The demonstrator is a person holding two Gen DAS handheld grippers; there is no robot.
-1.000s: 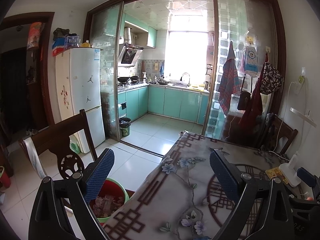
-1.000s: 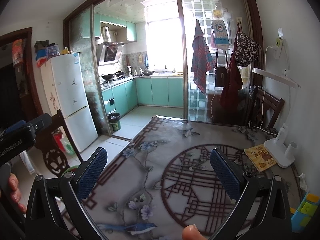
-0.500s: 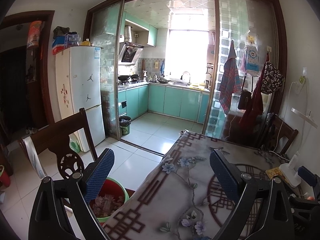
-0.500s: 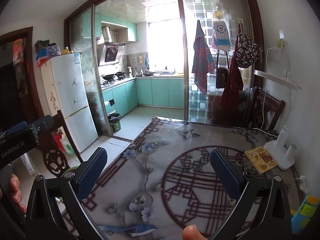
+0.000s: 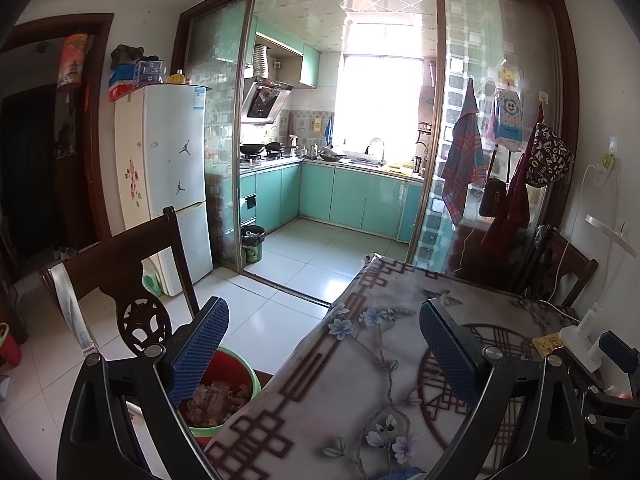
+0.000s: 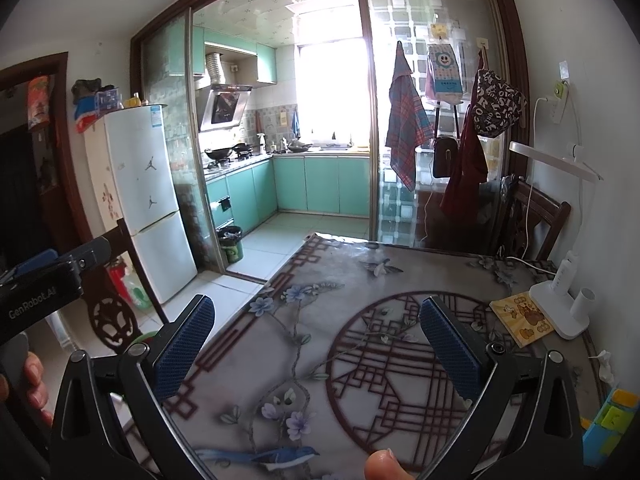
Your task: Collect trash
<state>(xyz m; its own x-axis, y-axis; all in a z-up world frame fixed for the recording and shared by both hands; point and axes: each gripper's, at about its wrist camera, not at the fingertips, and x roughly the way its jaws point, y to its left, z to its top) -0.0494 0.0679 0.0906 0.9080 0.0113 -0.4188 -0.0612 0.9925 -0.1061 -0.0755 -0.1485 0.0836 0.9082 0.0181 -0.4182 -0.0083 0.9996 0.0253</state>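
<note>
Beneath both pairs of jaws lies the bench [image 6: 320, 320], covered in a glossy cloth printed with maroon lattice, pale blue flowers and a bird. Beyond it, a white fridge [image 5: 172, 184] stands beside a sliding glass door to a turquoise kitchen. A dark carved chair [image 5: 120, 276] sits left of the left gripper [image 5: 324, 344], whose blue-padded jaws are spread wide and empty. Below its left jaw, on the floor by the bench edge, stands a bin [image 5: 244, 372] with a green rim and red inside, part-filled with crumpled brownish trash [image 5: 218, 398]. The right gripper [image 6: 316, 344] hangs over the bench, jaws also spread, holding nothing. Right of its jaws stand a white desk lamp [image 6: 560, 312] and a yellow card [image 6: 520, 316].
</note>
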